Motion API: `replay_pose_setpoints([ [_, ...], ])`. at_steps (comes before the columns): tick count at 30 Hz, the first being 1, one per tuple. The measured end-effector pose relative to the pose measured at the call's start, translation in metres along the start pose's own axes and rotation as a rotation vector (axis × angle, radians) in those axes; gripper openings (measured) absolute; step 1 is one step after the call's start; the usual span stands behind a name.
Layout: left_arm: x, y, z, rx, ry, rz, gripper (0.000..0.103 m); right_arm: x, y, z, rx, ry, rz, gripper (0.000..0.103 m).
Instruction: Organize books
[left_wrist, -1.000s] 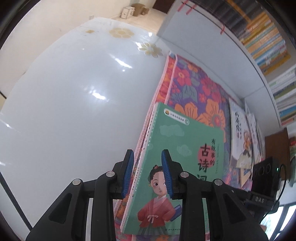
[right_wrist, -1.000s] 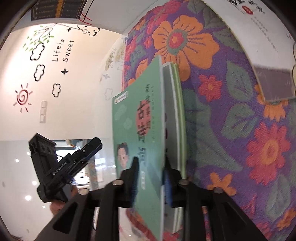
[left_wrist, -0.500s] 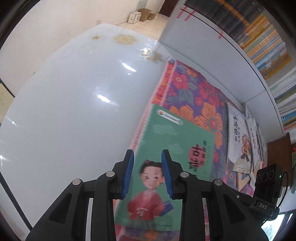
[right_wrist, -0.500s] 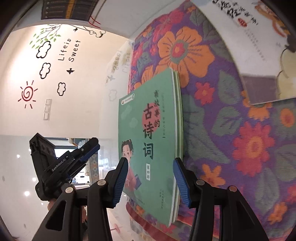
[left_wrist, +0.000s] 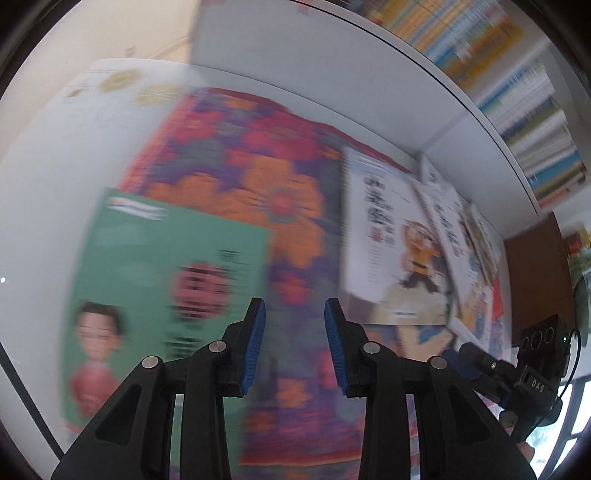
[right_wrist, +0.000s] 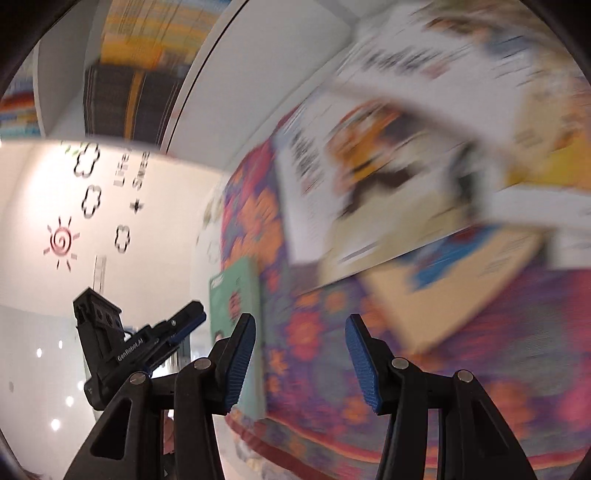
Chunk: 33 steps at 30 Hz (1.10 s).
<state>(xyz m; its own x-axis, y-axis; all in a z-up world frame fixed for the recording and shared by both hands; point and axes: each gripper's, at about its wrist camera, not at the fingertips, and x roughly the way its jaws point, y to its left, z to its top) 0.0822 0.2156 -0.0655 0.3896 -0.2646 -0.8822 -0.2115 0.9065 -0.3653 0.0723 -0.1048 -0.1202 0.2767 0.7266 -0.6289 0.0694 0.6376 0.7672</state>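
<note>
Both my claws have let go of the green picture-book with the girl on its cover (left_wrist: 162, 280) — it now lies flat on the flowered woven cloth (left_wrist: 291, 206) over the white counter (left_wrist: 55, 155). Left claw (left_wrist: 294, 347) opening, empty; right claw (right_wrist: 300, 363) parted, empty, swinging toward the overlapping white storybooks (left_wrist: 399, 240) — likely next.

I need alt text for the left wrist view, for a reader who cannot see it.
The left gripper, jaws opening with nothing between them, hangs over a floral cloth. A green book lies flat to its left and white picture books to its right, all motion-blurred.
</note>
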Motion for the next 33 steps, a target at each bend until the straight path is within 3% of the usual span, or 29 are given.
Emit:
replay_pose_setpoints([
  [8, 0.057, -0.125, 0.018, 0.163, 0.025, -0.135, 0.030, -0.111, -0.072, 0.053, 0.050, -0.206, -0.101, 0.050],
  [12, 0.094, -0.195, 0.049, 0.270, 0.021, -0.207, 0.030, -0.136, -0.092, 0.078, 0.041, -0.286, -0.172, 0.050],
  [16, 0.137, -0.255, 0.080, 0.330, 0.028, -0.292, 0.030, -0.148, -0.119, 0.108, 0.068, -0.364, -0.177, 0.050],
  [20, 0.175, -0.288, 0.105, 0.314, 0.037, -0.295, 0.030, -0.140, -0.136, 0.132, 0.071, -0.389, -0.208, 0.050],
  [23, 0.201, -0.304, 0.116, 0.315, 0.046, -0.242, 0.030, -0.129, -0.147, 0.146, 0.085, -0.379, -0.232, 0.049],
  [29, 0.219, -0.323, 0.110, 0.405, 0.006, -0.132, 0.031, -0.121, -0.146, 0.155, 0.036, -0.393, -0.258, 0.049],
  [33, 0.219, -0.339, 0.100, 0.467, 0.040, -0.157, 0.033, -0.117, -0.140, 0.157, 0.012, -0.385, -0.259, 0.050],
])
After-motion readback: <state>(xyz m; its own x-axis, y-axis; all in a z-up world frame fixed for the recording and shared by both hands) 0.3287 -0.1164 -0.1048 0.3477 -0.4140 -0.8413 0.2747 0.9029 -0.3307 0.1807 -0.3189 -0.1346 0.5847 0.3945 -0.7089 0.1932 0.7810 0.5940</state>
